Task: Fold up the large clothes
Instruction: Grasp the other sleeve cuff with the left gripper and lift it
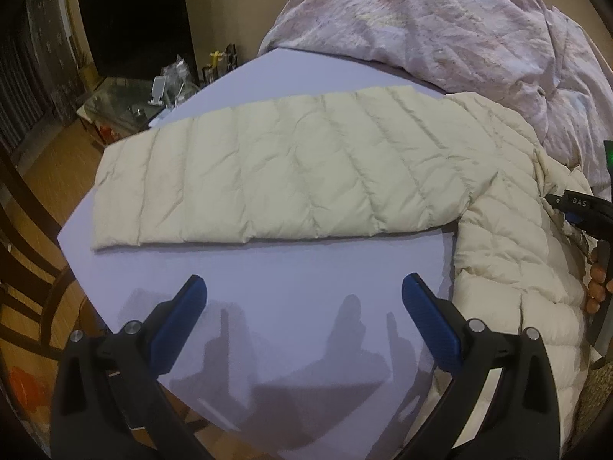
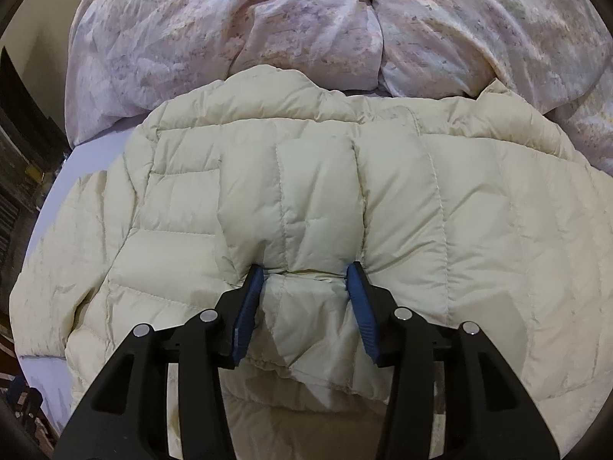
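Hovering my left gripper (image 1: 304,287) over bare lavender sheet (image 1: 268,268), blue fingers spread wide, nothing held. Cream puffer jacket (image 1: 268,168) sleeve stretches just ahead, apart from fingers. My right gripper (image 2: 305,274) pinches bunched jacket fabric mid-body. Floral duvet (image 2: 345,27) crumpled beyond.

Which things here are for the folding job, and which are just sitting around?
For the job:
- cream puffer jacket, sleeve stretched out flat
- left gripper, open over the bare lilac sheet
- right gripper, pinching a fold of the jacket

Just lying about:
- crumpled pink duvet
- cluttered glass side table
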`<state>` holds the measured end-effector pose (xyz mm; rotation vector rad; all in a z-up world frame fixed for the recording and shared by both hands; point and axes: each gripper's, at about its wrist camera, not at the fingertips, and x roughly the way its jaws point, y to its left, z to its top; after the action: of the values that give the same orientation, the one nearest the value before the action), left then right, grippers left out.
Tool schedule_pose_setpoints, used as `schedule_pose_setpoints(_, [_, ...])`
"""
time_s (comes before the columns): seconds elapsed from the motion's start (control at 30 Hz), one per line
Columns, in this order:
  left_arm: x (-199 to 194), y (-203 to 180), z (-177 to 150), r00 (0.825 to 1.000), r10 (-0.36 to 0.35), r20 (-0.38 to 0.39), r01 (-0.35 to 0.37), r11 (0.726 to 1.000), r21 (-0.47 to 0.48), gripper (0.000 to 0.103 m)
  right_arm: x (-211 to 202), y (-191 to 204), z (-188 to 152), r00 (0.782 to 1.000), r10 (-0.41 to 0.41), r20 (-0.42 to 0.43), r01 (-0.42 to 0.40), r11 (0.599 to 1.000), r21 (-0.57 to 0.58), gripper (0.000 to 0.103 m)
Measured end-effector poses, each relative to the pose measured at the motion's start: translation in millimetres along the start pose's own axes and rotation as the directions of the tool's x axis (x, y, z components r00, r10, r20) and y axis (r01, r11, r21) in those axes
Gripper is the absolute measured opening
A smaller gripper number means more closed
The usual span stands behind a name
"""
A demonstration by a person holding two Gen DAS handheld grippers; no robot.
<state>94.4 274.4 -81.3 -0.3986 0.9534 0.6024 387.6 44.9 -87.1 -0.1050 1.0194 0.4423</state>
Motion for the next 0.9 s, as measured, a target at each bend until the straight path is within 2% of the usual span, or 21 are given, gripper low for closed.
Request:
schedule_pose_setpoints(0.13, [0.5, 13.7, -1.3, 0.999, -0.024, -0.024, 0.023, 0.998, -0.056, 0.101, -16.0, -3.9, -3.8, 0.999, 0.042, 0.023, -0.042, 0.999, 0.021, 0.059])
schedule_pose_setpoints(0.33, [3.7, 47.9, 3.7, 0.999, -0.04, -0.021, 0.035, 0.978, -0.204, 0.1, -31.4, -8.4, -8.9, 0.996, 0.067, 0.056, -0.068, 0.997, 0.022, 0.061])
schedule_pose_setpoints(0.43, [8.6, 64.9, 9.5, 0.998, -0.064, -0.028, 0.053, 0.957, -0.285, 0.089, -31.8, -8.1, -11.3, 0.996, 0.075, 0.056, -0.076, 0.997, 0.018, 0.061])
schedule_pose_setpoints(0.53, [13.9, 83.3, 15.7, 0.997, -0.072, -0.031, 0.056, 0.931, -0.362, 0.085, -31.3, -8.3, -12.8, 0.995, 0.08, 0.054, -0.082, 0.996, 0.023, 0.061])
schedule_pose_setpoints(0.63, [20.3, 102.1, 17.9, 0.994, -0.102, -0.036, 0.075, 0.891, -0.448, 0.082, -30.9, -10.7, -12.5, 0.995, 0.082, 0.056, -0.084, 0.996, 0.031, 0.061])
schedule_pose_setpoints(0.77, [22.1, 122.0, 14.6, 0.988, -0.152, 0.005, 0.129, 0.821, -0.557, 0.077, -31.3, -14.8, -13.7, 0.994, 0.089, 0.059, -0.092, 0.995, 0.045, 0.061])
schedule_pose_setpoints(0.9, [24.7, 144.0, 11.6, 0.984, -0.174, 0.048, 0.162, 0.731, -0.663, 0.068, -27.9, -15.2, -16.8, 0.994, 0.093, 0.052, -0.095, 0.995, 0.04, 0.061])
